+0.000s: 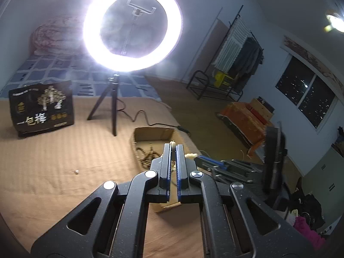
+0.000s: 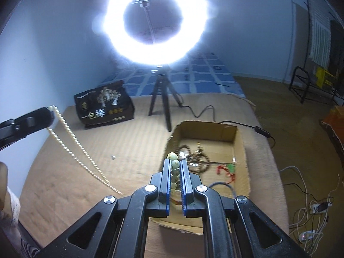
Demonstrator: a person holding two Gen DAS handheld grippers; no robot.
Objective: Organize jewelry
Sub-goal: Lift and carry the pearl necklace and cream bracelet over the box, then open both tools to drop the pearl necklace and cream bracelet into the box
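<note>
I have the pearls (image 2: 71, 148) pinched in my left gripper (image 1: 173, 146) and the green beads (image 2: 175, 167) clamped in my right gripper (image 2: 175, 161) above the box (image 2: 206, 129)'s near-left corner, so next comes lowering them in.

long cream pearl necklace (image 2: 71, 148): hanging, slanting down over the bed | pale green bead bracelet (image 2: 174, 167): raised above open cardboard box (image 2: 240, 150) | dark brown wooden bead strings (image 2: 193, 154): heaped in box
</note>
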